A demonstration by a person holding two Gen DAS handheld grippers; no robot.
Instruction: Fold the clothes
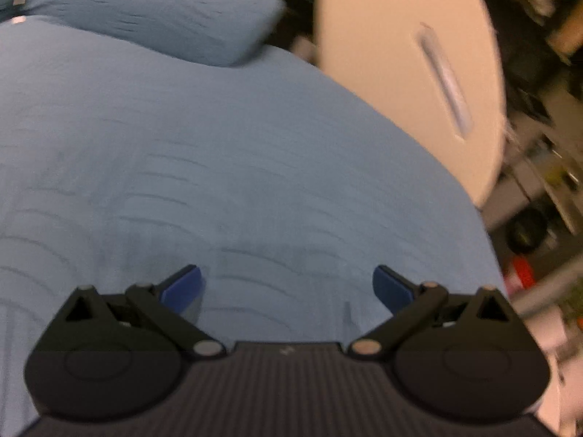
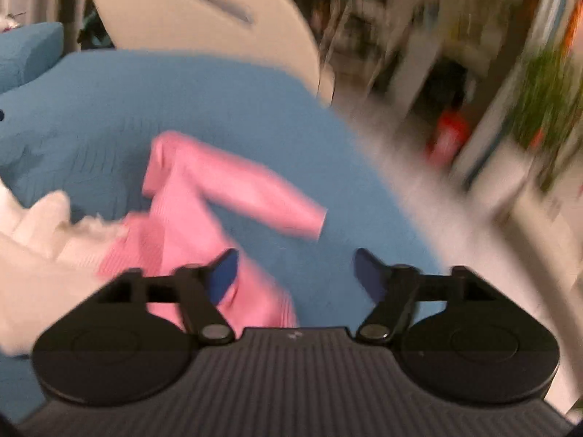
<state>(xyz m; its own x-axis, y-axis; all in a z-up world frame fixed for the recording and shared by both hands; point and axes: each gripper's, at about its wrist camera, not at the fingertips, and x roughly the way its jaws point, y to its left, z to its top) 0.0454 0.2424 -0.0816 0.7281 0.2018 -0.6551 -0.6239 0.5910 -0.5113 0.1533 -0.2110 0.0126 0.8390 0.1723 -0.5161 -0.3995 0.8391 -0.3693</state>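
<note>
On blue bed (image 2: 182, 83), pink top (image 2: 204, 196) lay crumpled, just beyond and left of right gripper (image 2: 295, 273). Jaws wide apart, nothing pinched; hem bunched under left finger (image 2: 224, 273), contact unclear through blur. Sleeve (image 2: 262, 196) ran long axis up-left to lower-right, cuff toward the bed edge. White cloth (image 2: 47, 225) touched the top's left side. Left gripper (image 1: 288, 287) also spread wide, empty, over bare sheet; no top in its view. Judged right hand nearer, so next grab probably on that side, at hem or sleeve.
</note>
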